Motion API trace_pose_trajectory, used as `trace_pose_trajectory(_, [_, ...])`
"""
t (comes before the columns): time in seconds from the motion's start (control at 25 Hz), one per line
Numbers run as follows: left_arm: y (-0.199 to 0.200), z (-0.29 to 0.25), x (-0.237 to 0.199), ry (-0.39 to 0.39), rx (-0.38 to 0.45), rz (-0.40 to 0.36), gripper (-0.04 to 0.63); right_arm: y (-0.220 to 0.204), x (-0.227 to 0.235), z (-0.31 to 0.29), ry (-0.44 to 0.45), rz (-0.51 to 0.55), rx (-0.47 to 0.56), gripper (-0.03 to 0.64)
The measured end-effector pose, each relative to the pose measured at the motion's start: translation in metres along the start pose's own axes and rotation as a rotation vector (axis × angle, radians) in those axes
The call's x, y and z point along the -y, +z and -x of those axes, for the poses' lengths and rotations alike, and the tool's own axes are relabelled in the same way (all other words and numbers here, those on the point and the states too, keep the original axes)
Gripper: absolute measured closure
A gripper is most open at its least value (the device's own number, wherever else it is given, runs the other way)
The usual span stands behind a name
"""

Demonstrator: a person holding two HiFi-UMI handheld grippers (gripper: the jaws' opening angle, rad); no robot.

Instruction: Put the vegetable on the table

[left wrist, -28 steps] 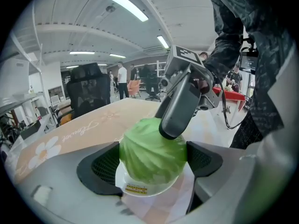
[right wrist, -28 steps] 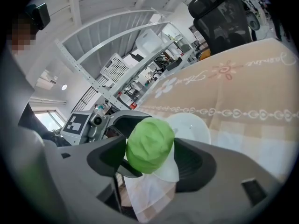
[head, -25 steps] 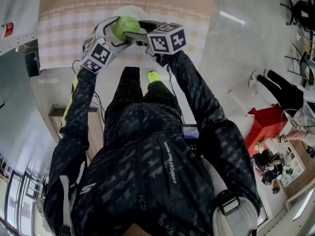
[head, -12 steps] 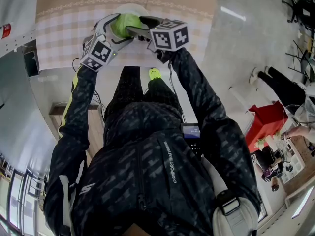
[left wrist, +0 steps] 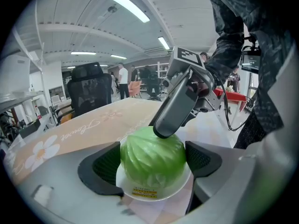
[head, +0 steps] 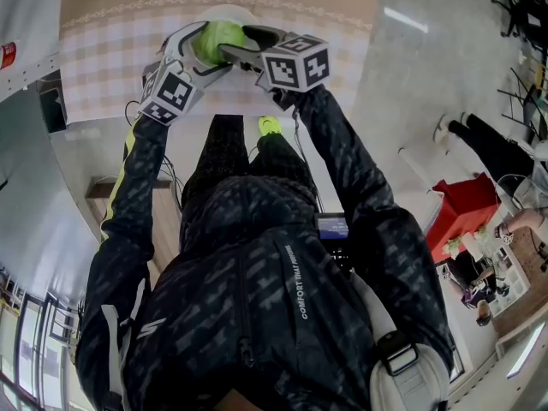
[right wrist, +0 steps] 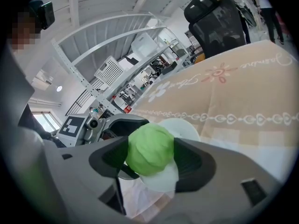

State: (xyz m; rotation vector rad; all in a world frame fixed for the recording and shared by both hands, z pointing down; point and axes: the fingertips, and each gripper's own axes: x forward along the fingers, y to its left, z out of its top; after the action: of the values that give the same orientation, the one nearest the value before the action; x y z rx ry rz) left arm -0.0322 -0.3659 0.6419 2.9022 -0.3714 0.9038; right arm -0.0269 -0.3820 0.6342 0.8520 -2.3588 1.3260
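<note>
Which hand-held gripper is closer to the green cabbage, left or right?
Neither: a tie. The left hand-held gripper, from the person's left, has the cabbage between its jaws; the right hand-held gripper, from the right, has it between its jaws too.

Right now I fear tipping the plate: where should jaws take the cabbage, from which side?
Grip the cabbage across its widest middle, coming level from the person's side, just above the plate rim. It is a smooth ball; pads set higher would likely slide off.

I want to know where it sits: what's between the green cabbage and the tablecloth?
A white plate, right under the cabbage; the left gripper view shows it.
</note>
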Motion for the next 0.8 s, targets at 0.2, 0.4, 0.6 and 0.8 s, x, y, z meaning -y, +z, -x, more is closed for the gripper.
trace_pose_trajectory(0.2, [-0.002,-0.004,-0.003,0.007,-0.006,-0.005,0.169,0.001,0.004,-0.002,-0.001,0.002,0.002,0.331])
trace_pose_trajectory(0.4, [0.002,-0.007,-0.002,0.018,-0.010,-0.026,0.169,0.002,0.006,0.002,-0.001,0.012,0.007,0.331])
trace_pose_trajectory(0.6, [-0.006,-0.008,-0.001,0.040,-0.020,-0.070,0.166,-0.002,0.008,-0.004,-0.004,0.039,-0.015,0.330])
trace_pose_trajectory(0.8, [-0.004,-0.012,-0.002,0.068,-0.017,-0.108,0.167,0.000,0.011,-0.003,-0.015,0.046,-0.013,0.325])
